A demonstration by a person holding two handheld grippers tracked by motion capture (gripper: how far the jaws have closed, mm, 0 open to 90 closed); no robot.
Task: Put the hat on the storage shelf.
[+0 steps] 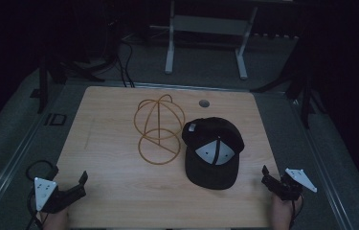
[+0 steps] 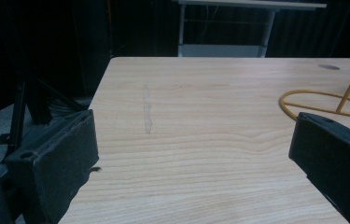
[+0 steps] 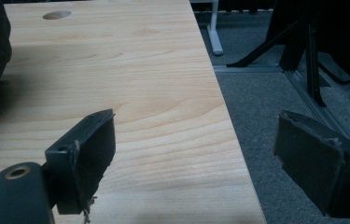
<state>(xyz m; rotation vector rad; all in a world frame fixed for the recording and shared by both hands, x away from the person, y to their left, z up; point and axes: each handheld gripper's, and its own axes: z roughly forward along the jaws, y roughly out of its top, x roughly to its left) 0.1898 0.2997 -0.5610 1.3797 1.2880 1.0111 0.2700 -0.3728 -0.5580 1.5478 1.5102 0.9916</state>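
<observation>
While apart, grippers [image 1: 82, 182] [image 1: 269, 176] at table [image 1: 119, 191] corners.

A black cap [image 1: 214, 152] with white front panels lies on my wooden surface [image 1: 115, 191], right of centre. Just beside it, to its left, stands an upright yellow wire hat stand [image 1: 160, 129], bare.
</observation>
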